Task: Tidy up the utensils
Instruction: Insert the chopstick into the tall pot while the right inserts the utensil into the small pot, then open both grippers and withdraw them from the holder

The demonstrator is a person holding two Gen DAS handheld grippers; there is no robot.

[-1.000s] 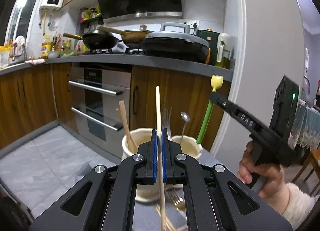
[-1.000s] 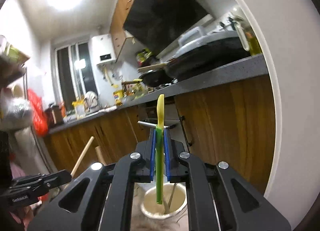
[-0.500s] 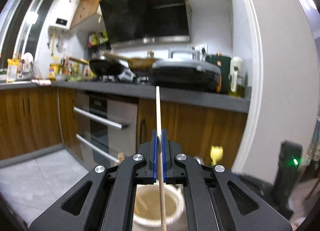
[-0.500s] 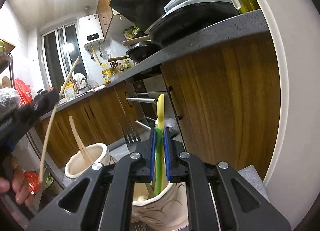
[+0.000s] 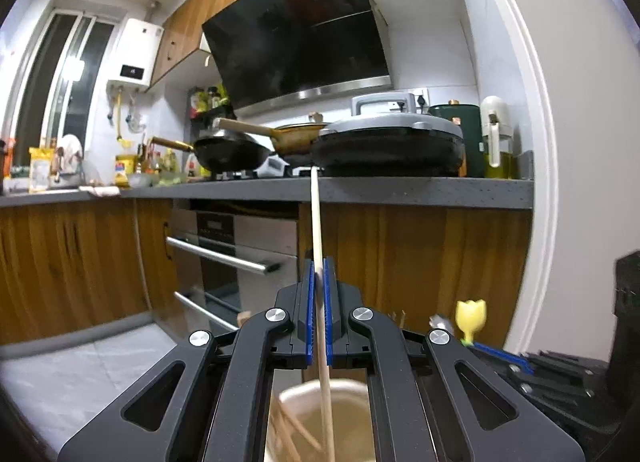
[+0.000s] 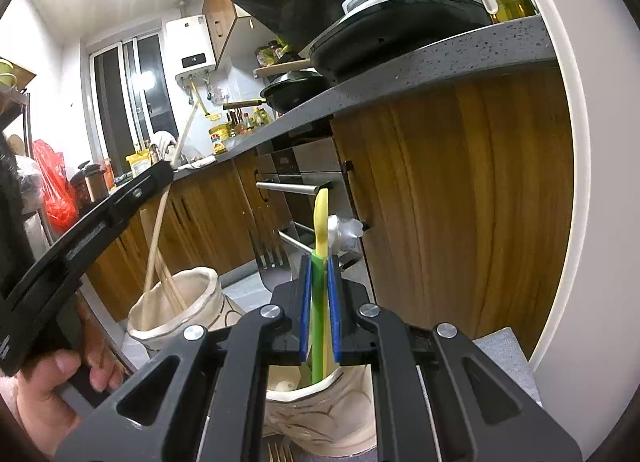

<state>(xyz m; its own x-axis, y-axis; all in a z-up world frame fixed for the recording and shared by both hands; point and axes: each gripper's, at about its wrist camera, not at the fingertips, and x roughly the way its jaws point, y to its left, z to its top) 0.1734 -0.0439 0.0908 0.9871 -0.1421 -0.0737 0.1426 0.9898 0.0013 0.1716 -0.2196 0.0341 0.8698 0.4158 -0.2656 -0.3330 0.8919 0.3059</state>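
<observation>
Two cream holders [image 6: 176, 302] [image 6: 320, 418] stand on a grey-clothed table [image 6: 504, 354].

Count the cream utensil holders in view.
2. One holder sits under the left claw, taking the chopstick. The other holder sits under the right claw, taking the green utensil.

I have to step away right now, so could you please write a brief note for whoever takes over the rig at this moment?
Left tongs: shut on a wooden chopstick, held upright, its lower end already inside the left cream holder, which has other wooden sticks in it.
Right tongs: shut on the green-stemmed tulip utensil, its lower end inside the right cream holder. A fork stands behind the tongs.
Done: both pieces lowered into their holders.
Left: open both tongs and withdraw. Another fork appears to lie below the right holder, probably still to sort.
</observation>
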